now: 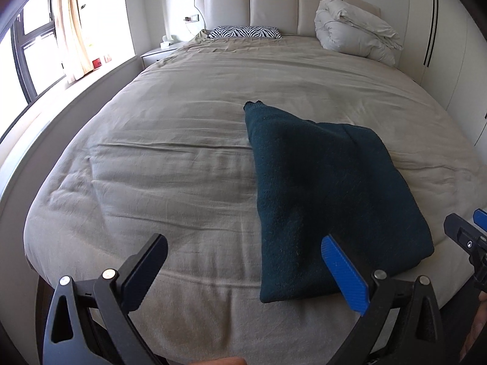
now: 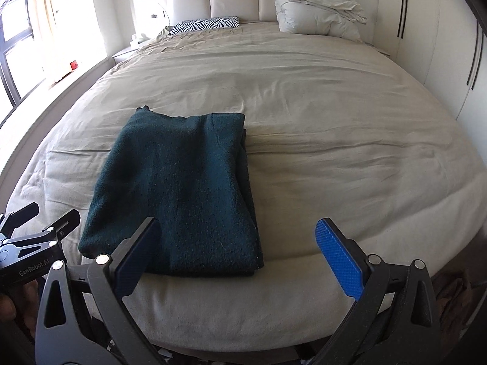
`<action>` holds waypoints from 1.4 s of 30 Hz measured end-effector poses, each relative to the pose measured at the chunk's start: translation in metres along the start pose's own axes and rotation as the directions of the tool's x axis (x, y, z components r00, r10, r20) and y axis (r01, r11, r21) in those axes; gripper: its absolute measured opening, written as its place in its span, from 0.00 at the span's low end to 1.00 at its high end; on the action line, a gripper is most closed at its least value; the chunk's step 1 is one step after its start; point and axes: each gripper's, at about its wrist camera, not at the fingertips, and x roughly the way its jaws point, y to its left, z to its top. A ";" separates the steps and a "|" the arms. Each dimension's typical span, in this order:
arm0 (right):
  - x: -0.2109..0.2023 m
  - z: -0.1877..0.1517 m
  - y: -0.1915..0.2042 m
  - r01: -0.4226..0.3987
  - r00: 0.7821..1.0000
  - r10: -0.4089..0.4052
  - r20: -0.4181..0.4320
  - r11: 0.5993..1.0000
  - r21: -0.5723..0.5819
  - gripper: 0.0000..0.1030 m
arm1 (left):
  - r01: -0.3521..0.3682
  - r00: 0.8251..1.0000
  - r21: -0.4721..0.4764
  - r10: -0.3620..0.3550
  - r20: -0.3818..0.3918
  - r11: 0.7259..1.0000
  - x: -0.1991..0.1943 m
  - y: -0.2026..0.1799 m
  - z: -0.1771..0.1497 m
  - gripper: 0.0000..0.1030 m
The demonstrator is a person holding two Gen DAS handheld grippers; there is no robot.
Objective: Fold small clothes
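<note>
One dark teal knitted garment (image 1: 319, 194), folded into a rough oblong, lying flat on the beige sheet of the wide bed (image 1: 182, 158), close to the near edge. Left claw (image 1: 243, 269) spread wide and empty, hovering just short of the garment's near left corner, its blue pad over the knit in that view. Right claw (image 2: 240, 258) likewise spread and empty, near the garment's near right corner. Neither one touching cloth, so far as can be told.

Probably between folds, or lining up for the next one.

Risks from here:
- Pinching only the top layer (several layers stacked along the right edge, seen from the right wrist), so the bundle opening instead of folding over.
- Catching the bed sheet along with the knit, the sheet being loose and wrinkled just underneath.
- Dragging the bundle off the near edge of the bed, given how near it sits.
- Uneven lift between the two claws, skewing an outline already narrower at the far end, where a small corner pokes out.

Count: one garment, two claws, one zebra-striped pillow (image 1: 245, 32) at the padded headboard (image 1: 274, 6), one bundled white duvet (image 1: 353, 27) in the far right corner.
</note>
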 end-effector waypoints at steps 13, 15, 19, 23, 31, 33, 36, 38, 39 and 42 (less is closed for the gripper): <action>0.005 -0.004 -0.001 -0.003 1.000 0.003 -0.024 1.000 0.001 1.00 | 0.001 1.000 0.003 -0.001 -0.004 1.000 0.001 -0.001 -0.001 1.00; 0.006 -0.004 -0.001 -0.005 1.000 0.005 -0.027 1.000 0.002 1.00 | 0.001 1.000 0.003 -0.001 -0.004 1.000 0.001 -0.001 -0.001 1.00; 0.006 -0.004 -0.002 -0.004 1.000 0.004 -0.027 1.000 0.002 1.00 | 0.001 1.000 0.003 -0.001 -0.006 1.000 0.001 -0.001 -0.001 1.00; 0.006 -0.005 -0.001 -0.003 1.000 0.003 -0.029 1.000 0.003 1.00 | 0.002 1.000 0.002 -0.002 -0.011 1.000 0.004 0.000 -0.003 1.00; 0.008 -0.006 -0.002 -0.005 0.999 0.005 -0.032 1.000 0.004 1.00 | 0.003 1.000 0.002 -0.003 -0.014 1.000 0.006 0.000 -0.004 1.00; 0.008 -0.006 -0.002 -0.004 0.999 0.004 -0.032 1.000 0.004 1.00 | 0.004 1.000 0.002 -0.004 -0.015 1.000 0.007 0.001 -0.004 1.00; 0.008 -0.006 -0.001 -0.004 1.000 0.004 -0.031 1.000 0.004 1.00 | 0.003 1.000 0.002 -0.003 -0.015 1.000 0.007 0.001 -0.004 1.00; 0.008 -0.006 -0.002 -0.004 0.999 0.004 -0.031 1.000 0.004 1.00 | 0.004 1.000 0.002 -0.004 -0.015 1.000 0.007 0.001 -0.005 1.00; 0.008 -0.006 -0.002 -0.004 0.999 0.004 -0.032 1.000 0.004 1.00 | 0.004 1.000 0.002 -0.004 -0.015 1.000 0.007 0.001 -0.004 1.00; 0.008 -0.006 -0.002 -0.005 0.999 0.005 -0.032 1.000 0.004 1.00 | 0.004 1.000 0.002 -0.004 -0.016 1.000 0.007 0.001 -0.004 1.00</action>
